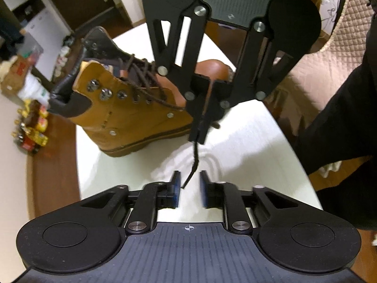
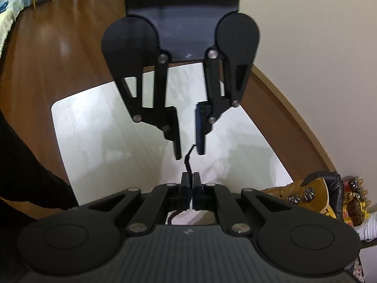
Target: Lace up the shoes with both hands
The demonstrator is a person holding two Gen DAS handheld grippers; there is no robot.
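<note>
The free lace end is thin and hangs between the 2 pads of the left claw, nearer one pad, touching neither. If that claw closes now, it may catch only the very tip, which could slip out on the first pull. A hard tug could also tip the boot, which stands on the table beyond and beside the right claw. The left claw is open and holds nothing. The right claw is clamped on the lace. The claws face each other, tips near, both angled steeply down.
</note>
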